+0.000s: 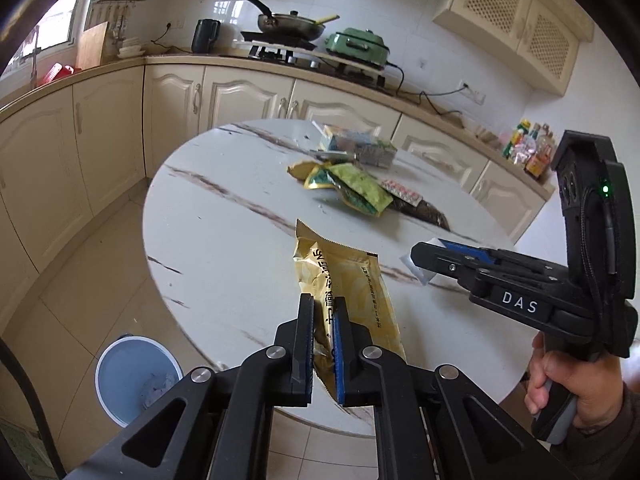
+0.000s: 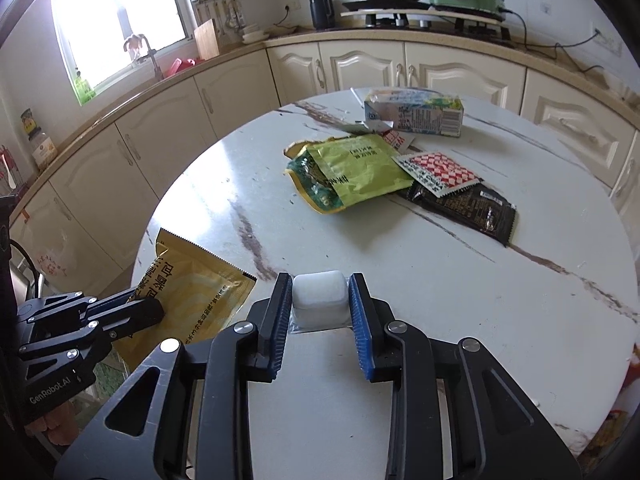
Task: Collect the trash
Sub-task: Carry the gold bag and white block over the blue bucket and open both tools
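Left tool [image 1: 323, 312] clamped on a crinkled gold foil snack wrapper [image 1: 352, 292], held above the near edge of the round white marble-patterned worktop [image 1: 224, 216]. Right tool [image 2: 320, 300] closed around a small white plastic blister pack [image 2: 319, 292], low over the worktop. Further back, a pile of green, black and red-checked wrappers [image 2: 356, 168]. On the floor, left of the worktop, a pale blue round bin [image 1: 134, 376].
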Action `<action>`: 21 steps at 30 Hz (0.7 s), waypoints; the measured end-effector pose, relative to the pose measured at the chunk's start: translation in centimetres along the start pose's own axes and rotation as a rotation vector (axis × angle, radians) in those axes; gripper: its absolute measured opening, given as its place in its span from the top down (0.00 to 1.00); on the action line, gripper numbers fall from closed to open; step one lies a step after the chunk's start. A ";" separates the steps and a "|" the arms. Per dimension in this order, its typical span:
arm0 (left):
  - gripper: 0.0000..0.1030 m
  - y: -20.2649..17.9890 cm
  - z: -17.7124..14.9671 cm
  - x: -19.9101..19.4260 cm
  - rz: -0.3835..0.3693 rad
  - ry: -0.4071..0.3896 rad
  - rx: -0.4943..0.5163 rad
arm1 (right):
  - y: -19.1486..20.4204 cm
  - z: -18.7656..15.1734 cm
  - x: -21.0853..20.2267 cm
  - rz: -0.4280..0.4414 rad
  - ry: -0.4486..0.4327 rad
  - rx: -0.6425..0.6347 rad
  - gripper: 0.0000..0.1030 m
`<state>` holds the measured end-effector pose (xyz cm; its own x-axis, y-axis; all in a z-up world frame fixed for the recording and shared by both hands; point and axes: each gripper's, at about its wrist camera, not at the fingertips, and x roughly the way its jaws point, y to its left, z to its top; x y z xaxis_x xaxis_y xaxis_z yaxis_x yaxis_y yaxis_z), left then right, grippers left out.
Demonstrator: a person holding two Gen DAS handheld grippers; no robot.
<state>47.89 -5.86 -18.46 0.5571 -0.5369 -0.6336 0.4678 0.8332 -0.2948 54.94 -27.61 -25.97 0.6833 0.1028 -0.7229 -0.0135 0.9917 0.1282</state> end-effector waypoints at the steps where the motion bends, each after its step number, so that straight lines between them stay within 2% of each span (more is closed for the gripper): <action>1: 0.96 0.3 0.1 -0.6 0.004 -0.014 -0.011 | 0.4 0.3 -0.4 0.008 -0.009 -0.003 0.73; 6: 0.96 2.6 0.3 -3.6 0.033 -0.063 -0.041 | 3.2 1.5 -1.5 0.051 -0.050 -0.035 0.73; 12: 0.96 8.3 -0.4 -8.0 0.138 -0.107 -0.111 | 10.7 3.6 0.1 0.174 -0.068 -0.121 0.73; 17: 0.96 14.6 -1.9 -11.3 0.250 -0.105 -0.182 | 19.1 4.3 4.6 0.286 -0.027 -0.216 0.73; 21: 0.96 20.0 -3.4 -11.6 0.315 -0.061 -0.258 | 25.1 3.9 10.0 0.335 0.035 -0.286 0.73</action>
<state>48.42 17.49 -19.46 0.6887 -0.2505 -0.6804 0.0850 0.9598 -0.2674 64.27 -1.98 -27.38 0.5814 0.4200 -0.6968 -0.4350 0.8843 0.1701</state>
